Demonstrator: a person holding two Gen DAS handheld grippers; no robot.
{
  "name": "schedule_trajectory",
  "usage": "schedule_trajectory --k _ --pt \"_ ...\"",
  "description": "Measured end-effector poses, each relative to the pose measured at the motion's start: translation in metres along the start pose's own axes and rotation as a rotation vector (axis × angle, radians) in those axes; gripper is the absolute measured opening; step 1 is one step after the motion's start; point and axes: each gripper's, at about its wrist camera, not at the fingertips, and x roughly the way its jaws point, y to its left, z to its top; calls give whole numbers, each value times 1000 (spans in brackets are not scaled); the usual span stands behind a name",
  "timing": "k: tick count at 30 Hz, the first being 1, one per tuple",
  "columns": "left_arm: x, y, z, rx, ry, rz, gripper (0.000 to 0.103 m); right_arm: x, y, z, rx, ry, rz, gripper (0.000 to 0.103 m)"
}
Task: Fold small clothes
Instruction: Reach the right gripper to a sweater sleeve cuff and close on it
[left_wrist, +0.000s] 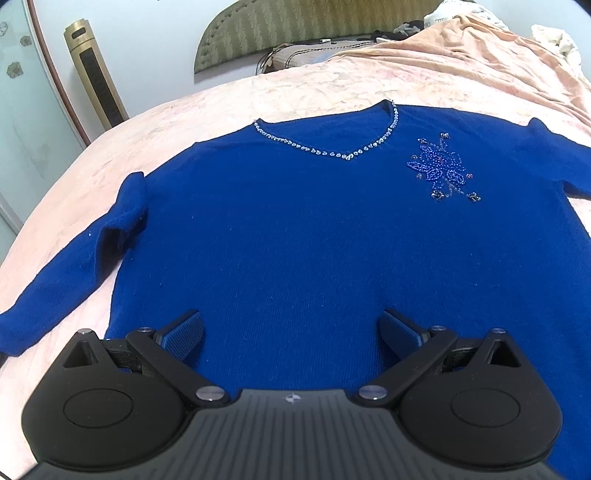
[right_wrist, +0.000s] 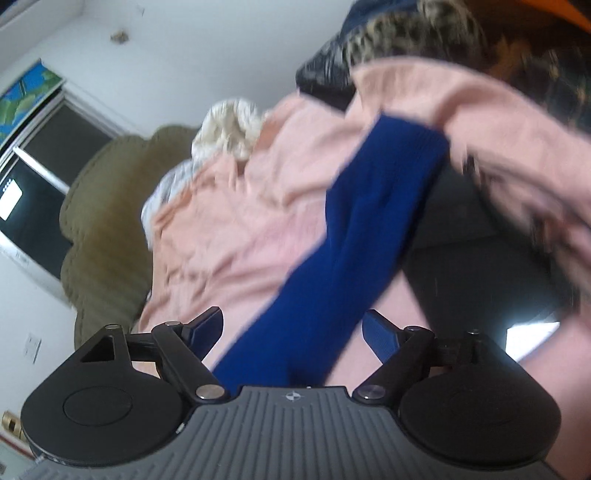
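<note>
A royal-blue V-neck sweater (left_wrist: 295, 229) lies flat, front up, on a pink bedspread (left_wrist: 184, 110). It has a beaded neckline (left_wrist: 347, 155) and a beaded flower (left_wrist: 441, 170) on the chest. One sleeve (left_wrist: 74, 280) slants down to the left. My left gripper (left_wrist: 291, 321) hovers open over the sweater's lower body, nothing between its fingers. In the blurred, tilted right wrist view, the other blue sleeve (right_wrist: 369, 206) runs from between the jaws up over the bedspread (right_wrist: 229, 229). My right gripper (right_wrist: 293, 317) stands open around it, pads apart from the fabric.
An olive headboard (left_wrist: 295, 29) and a pillow (left_wrist: 288, 55) stand at the far end. A gold tower unit (left_wrist: 94, 74) stands by the wall on the left. A white cloth (right_wrist: 229, 125) and a leopard-print fabric (right_wrist: 406, 37) lie beyond the sleeve, beside a dark gap (right_wrist: 480, 258) at the bed's edge.
</note>
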Motion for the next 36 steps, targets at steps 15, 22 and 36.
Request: schedule_trajectory --k 15,22,36 --pt "3 -2 2 9 0 1 103 6 -45 57 109 -76 -96 64" --pt "4 2 1 -1 5 -10 103 18 -54 78 105 -134 -158 63" --pt "1 8 0 -6 6 -26 103 14 -22 85 -29 -174 -128 12"
